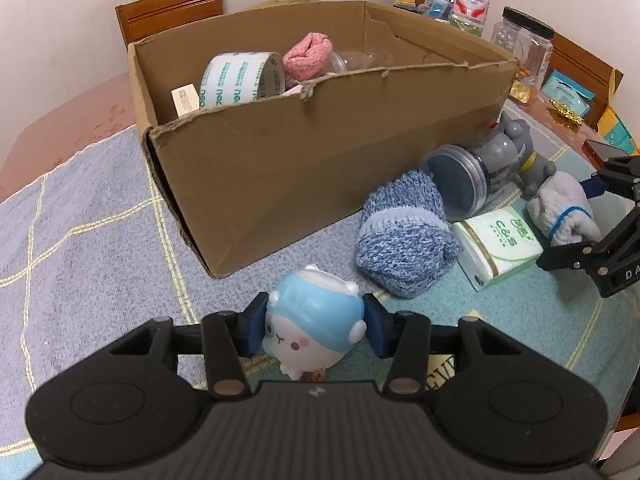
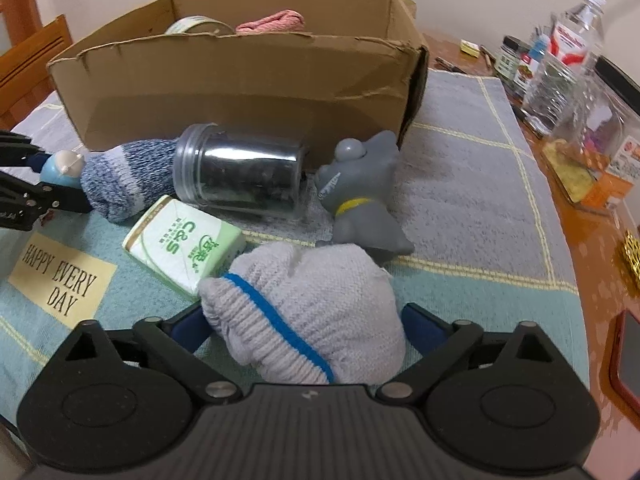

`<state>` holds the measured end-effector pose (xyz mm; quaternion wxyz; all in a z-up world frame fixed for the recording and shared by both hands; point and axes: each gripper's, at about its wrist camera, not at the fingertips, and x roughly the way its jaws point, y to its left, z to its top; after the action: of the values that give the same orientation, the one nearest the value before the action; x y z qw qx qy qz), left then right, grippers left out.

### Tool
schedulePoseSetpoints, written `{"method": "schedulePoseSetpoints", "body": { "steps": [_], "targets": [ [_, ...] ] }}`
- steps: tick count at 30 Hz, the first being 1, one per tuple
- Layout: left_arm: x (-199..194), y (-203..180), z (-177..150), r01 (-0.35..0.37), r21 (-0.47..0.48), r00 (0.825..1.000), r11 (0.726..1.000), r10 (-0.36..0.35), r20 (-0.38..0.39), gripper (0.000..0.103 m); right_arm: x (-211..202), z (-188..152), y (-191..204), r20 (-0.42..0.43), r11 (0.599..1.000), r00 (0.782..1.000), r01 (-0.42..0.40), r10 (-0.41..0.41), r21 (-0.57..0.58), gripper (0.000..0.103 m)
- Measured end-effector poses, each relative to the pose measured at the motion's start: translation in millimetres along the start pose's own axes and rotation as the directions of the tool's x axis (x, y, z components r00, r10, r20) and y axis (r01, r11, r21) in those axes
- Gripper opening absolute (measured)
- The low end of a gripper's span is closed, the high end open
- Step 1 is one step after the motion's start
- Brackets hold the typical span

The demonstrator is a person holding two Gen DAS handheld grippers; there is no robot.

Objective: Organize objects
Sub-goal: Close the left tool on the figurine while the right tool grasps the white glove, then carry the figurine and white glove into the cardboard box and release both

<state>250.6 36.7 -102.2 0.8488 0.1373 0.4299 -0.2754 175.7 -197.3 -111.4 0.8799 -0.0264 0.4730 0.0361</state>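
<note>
Cardboard box [image 1: 320, 152] stands on the table [image 1: 80, 208]; the left wrist view alone shows the tape roll [image 1: 240, 78] and pink sock [image 1: 308, 56] inside it. Left gripper [image 1: 316, 326], angled down in front of the box, has jaws clamped on the blue-capped toy [image 1: 314, 316]. Right gripper [image 2: 306, 320], right of it, has jaws apart around the grey glove [image 2: 316, 312], pads not visibly pressing.

Tape roll [image 1: 240, 76] half hidden behind box wall [image 1: 320, 152], phone [image 2: 630, 364] cut by right edge
</note>
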Motion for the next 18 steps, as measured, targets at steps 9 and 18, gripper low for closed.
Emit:
{"method": "schedulePoseSetpoints", "body": {
  "steps": [9, 18],
  "targets": [
    [-5, -4, 2, -0.013, -0.018, 1.0, 1.0, 0.012, -0.027, 0.046, -12, 2, -3, -0.016, 0.999, 0.999, -0.04, 0.04, -0.025, 0.087],
    [-32, -14, 17, 0.005, -0.006, 0.999, 1.0, -0.006, -0.044, 0.046, -36, 8, -16, -0.023, 0.997, 0.997, -0.077, 0.077, -0.005, 0.086]
  ]
}}
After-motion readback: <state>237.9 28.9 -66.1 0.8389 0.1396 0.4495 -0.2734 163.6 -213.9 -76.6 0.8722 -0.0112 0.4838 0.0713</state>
